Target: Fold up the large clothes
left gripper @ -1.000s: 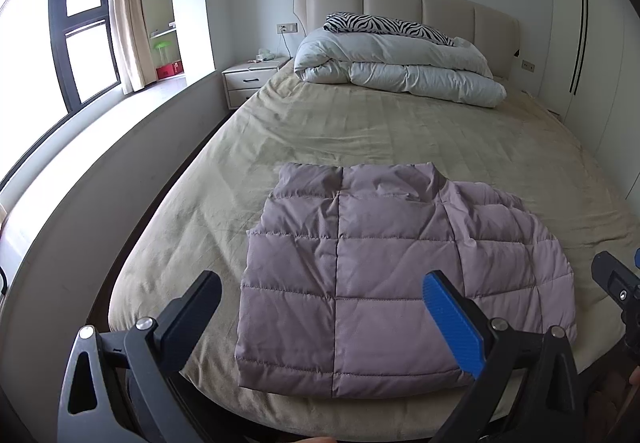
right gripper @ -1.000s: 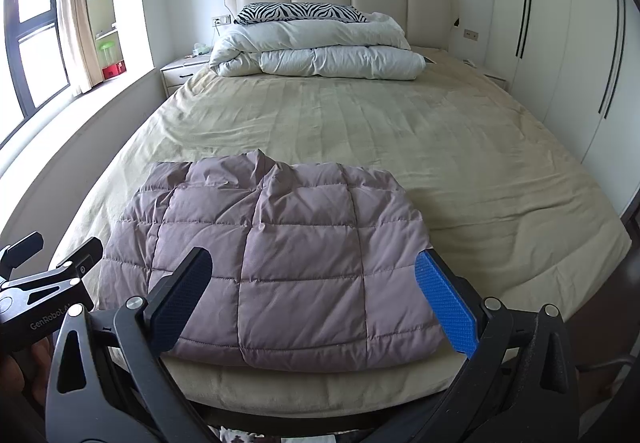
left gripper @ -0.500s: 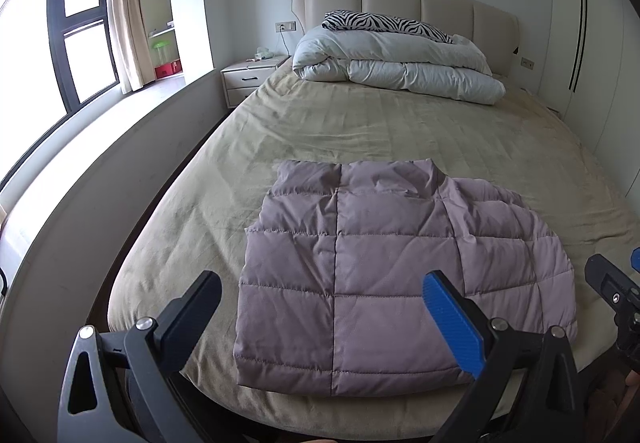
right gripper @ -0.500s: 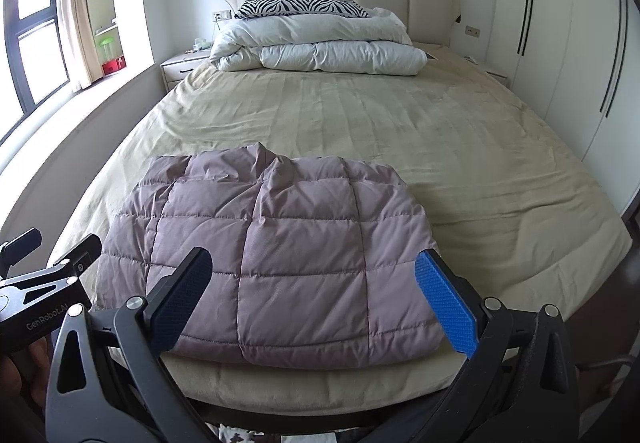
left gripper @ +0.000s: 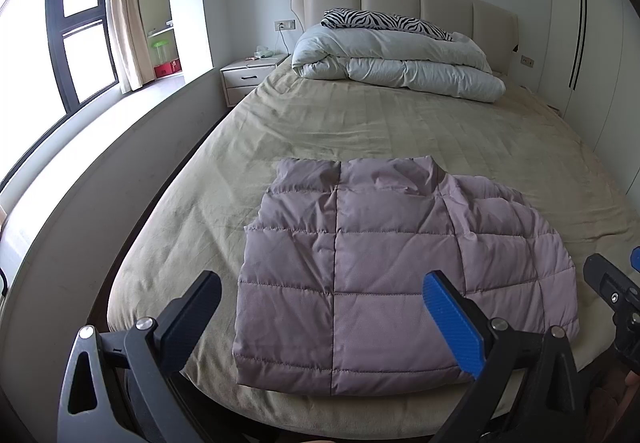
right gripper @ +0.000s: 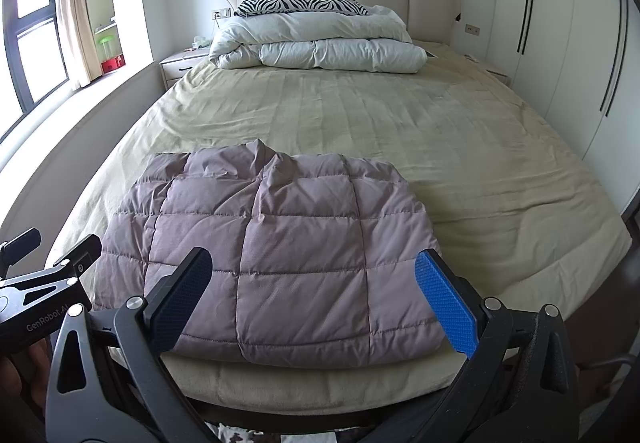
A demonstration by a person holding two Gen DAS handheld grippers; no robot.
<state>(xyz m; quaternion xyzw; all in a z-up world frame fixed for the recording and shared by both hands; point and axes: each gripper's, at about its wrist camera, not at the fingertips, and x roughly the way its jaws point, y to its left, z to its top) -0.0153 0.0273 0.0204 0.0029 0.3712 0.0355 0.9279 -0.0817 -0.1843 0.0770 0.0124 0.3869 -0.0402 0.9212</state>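
A mauve quilted jacket (left gripper: 400, 275) lies folded into a rough rectangle on the bed (left gripper: 360, 131), close to its foot edge and nearer the bed's window-side edge than the wardrobe side. Its sleeves are tucked out of sight, and what lies underneath the top layer cannot be made out.

The left hand-held gripper (left gripper: 324, 323) hangs over the foot edge with its jaws spread wide, nothing between them; its black finger and blue finger frame the jacket's near hem without touching it. The right hand-held gripper (right gripper: 316, 303) is likewise spread wide and empty, apart from the cloth. Each gripper shows only partly in the other's view, cut off at the frame's side.

At the head of the bed a white duvet (right gripper: 320, 43) is bundled up, with a zebra-print pillow (right gripper: 300, 5) resting on it. A nightstand (left gripper: 248, 77) stands beside the head corner; the small items on it are too blurred to tell.
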